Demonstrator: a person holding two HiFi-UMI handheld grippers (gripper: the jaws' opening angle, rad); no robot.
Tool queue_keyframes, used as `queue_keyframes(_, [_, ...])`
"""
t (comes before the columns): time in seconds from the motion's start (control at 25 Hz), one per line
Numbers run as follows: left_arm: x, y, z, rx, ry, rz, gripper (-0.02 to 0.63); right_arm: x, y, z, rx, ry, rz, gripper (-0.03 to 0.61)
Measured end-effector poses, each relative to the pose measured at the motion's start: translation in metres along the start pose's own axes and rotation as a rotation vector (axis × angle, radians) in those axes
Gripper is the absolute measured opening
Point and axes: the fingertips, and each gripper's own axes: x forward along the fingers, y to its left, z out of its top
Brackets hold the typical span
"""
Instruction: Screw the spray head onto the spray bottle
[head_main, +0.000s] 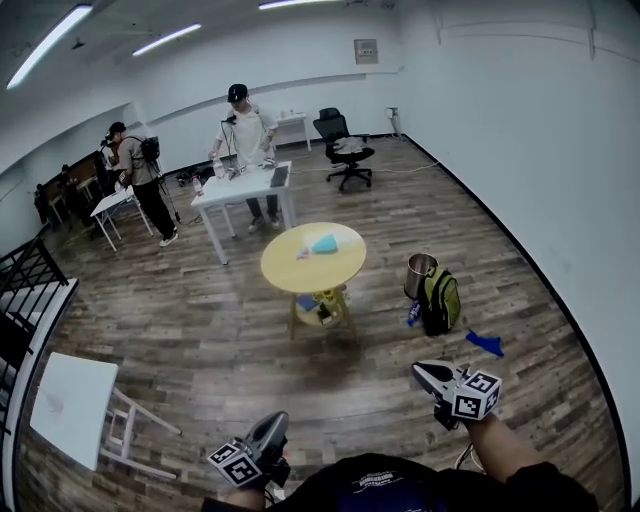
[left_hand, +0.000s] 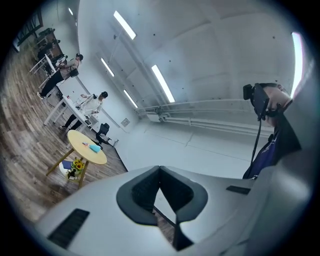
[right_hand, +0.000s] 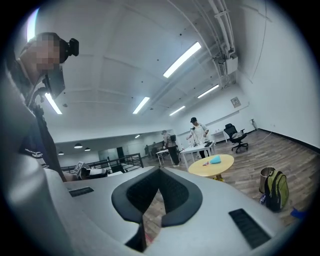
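Our left gripper (head_main: 272, 428) is clenched. In the left gripper view its two dark pads (left_hand: 142, 192) meet at the tips, and nothing stands between them. Our right gripper (head_main: 425, 372) is clenched too. In the right gripper view its pads (right_hand: 177, 195) also touch at the tips, with nothing gripped.

In the head view both grippers are low at the bottom edge, close to our body. The left one is at the left and the right one a little higher at the right. Each carries its marker cube (head_main: 237, 463) on the side towards us. Both point away from us, over the wooden floor (head_main: 200, 330).

Well apart from both grippers, ahead of us, stands a round yellow table (head_main: 340, 270). On its top lies what we take for the spray bottle (head_main: 324, 243), a light blue thing too small to tell its parts. Just beside it, at its left in the head view, lies a small pale piece (head_main: 302, 254) that we cannot identify. Under the table top is a lower shelf with yellow flowers (head_main: 325, 297).

To the right of the table a metal bin (head_main: 420, 272) and a green backpack (head_main: 441, 300) stand on the floor, just beside each other. Farther back a person (head_main: 248, 128) stands behind a white table (head_main: 235, 190), and a black office chair (head_main: 342, 148) is near the far wall.
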Motion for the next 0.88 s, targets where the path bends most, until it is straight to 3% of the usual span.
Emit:
queue_keyframes(0.32, [0.025, 0.072, 0.046, -0.009, 0.007, -0.038, 0.017, 0.068, -0.025, 0.004, -0.007, -0.002, -0.046, 0.002])
queue_keyframes(0.64, [0.01, 0.169, 0.144, 0.018, 0.025, -0.087, 0.017, 0.203, -0.001, 0.021, -0.031, -0.027, -0.065, 0.002])
queue_keyframes(0.88, [-0.016, 0.243, 0.191, 0.029, 0.028, -0.069, 0.017, 0.296, 0.015, 0.017, -0.033, -0.041, -0.046, 0.002])
